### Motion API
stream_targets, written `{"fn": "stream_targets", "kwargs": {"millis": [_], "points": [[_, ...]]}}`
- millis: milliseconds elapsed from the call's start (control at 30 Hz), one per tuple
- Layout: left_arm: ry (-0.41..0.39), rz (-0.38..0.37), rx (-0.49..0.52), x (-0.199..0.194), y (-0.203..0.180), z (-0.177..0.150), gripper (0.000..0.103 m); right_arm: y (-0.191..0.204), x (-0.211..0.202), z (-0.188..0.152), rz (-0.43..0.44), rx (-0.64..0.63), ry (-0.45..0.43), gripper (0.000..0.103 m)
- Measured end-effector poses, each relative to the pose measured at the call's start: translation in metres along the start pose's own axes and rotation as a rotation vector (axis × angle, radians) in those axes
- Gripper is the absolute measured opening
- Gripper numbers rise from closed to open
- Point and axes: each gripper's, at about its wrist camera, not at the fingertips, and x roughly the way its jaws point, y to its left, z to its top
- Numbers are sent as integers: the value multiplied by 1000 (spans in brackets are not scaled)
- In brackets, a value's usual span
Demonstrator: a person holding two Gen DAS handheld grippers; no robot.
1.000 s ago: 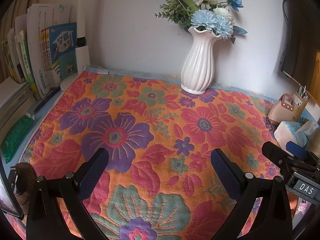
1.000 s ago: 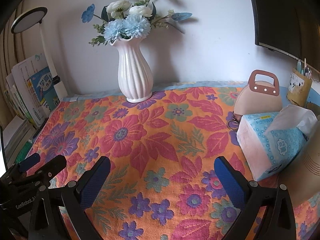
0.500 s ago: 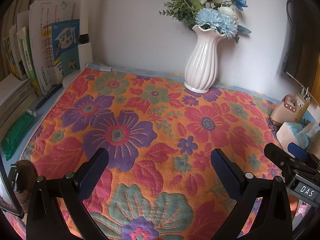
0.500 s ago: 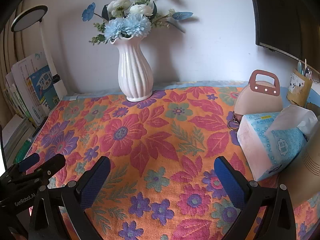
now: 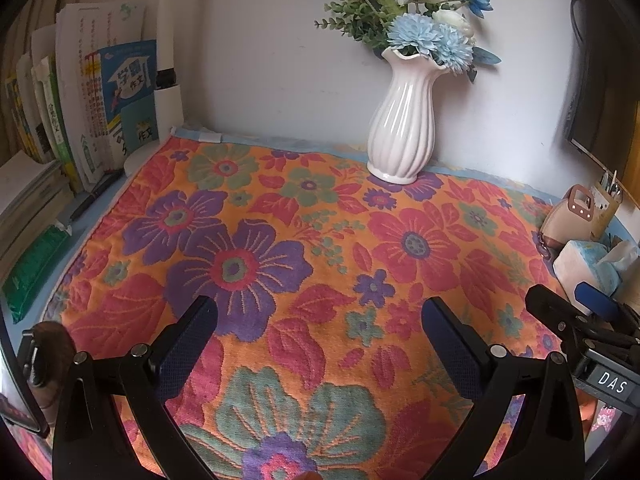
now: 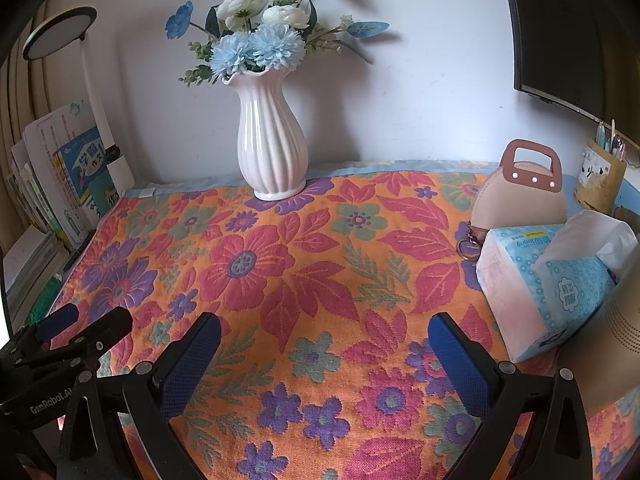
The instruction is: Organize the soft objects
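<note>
Through the left wrist I see my left gripper (image 5: 316, 316), jaws wide, above the floral towel (image 5: 280, 240) spread flat on the worktop, limp and light, best pinched at an edge, and through the right wrist my right gripper (image 6: 324, 334), equally wide, has the soft tissue pack (image 6: 548, 280) at three o'clock.

White ribbed vase (image 6: 272, 152) of flowers, upright books (image 5: 100, 108), pen holder (image 6: 600, 174).

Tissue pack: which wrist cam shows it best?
Right wrist. The tissue pack sits close and large there, its blue printed wrapper and the pulled-up tissue clear. The left wrist view shows the pack only small at the right edge, partly behind the right gripper.
</note>
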Motion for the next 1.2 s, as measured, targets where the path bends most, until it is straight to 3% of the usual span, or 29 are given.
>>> {"fn": "stream_targets", "kwargs": {"millis": [1200], "points": [[25,-17,4,6,2,-1,102,2,1,0,-6,-4,3,103]]}}
